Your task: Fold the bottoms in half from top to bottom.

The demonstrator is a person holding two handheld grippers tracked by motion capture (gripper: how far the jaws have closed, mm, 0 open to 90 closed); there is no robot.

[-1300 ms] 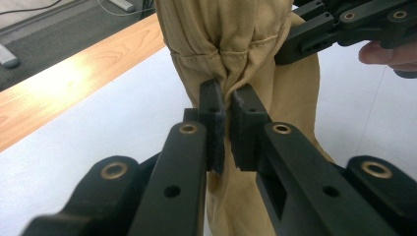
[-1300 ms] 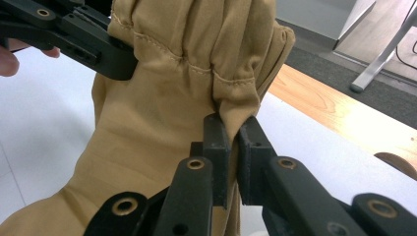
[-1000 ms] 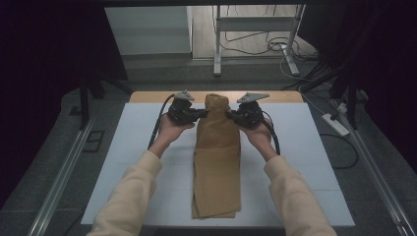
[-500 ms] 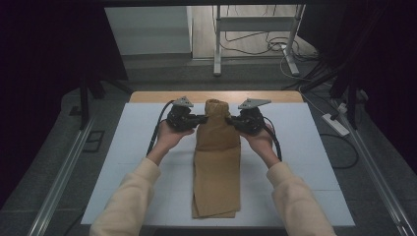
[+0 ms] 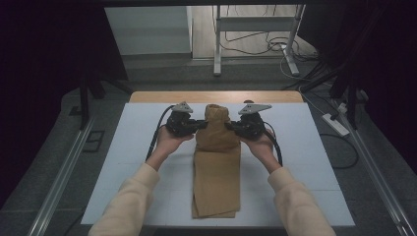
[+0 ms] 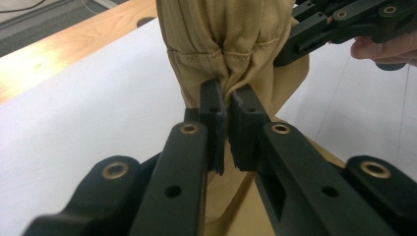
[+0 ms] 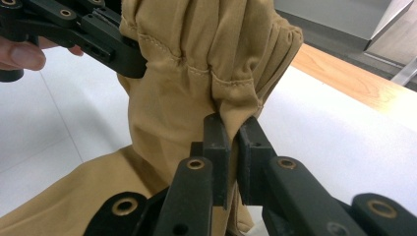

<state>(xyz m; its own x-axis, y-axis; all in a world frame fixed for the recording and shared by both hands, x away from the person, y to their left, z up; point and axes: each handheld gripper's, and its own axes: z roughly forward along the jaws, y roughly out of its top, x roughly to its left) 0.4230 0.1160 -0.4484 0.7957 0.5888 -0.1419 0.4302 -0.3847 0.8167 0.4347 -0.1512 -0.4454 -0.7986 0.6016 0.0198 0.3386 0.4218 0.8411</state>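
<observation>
Worktop: white board over a wooden top, wood showing at the far edge. Tan trousers lie along the middle of the worktop, legs running toward the person, the far end lifted and bunched above the board.

Left hand-held gripper: at the left side of the trousers' raised end, jaws narrow, clamped on a gathered fold of the hem. The stitched seam puckers just above the pads in the left gripper view.

Right hand-held gripper: at the right side of the trousers' raised end, jaws narrow, pinching the matching fold. Cloth is squeezed flat between the pads.

The near part of the trousers rests flat on the worktop; only the far end is off it.

Step in hand, as I judge it: a fold, with the far end lifted and ready to travel toward the near end of the trousers.

Next move calls for both grips to hold while the hands carry the end over level and together, so the edges line up, then lower before letting go. An uneven pull would skew the fold.
</observation>
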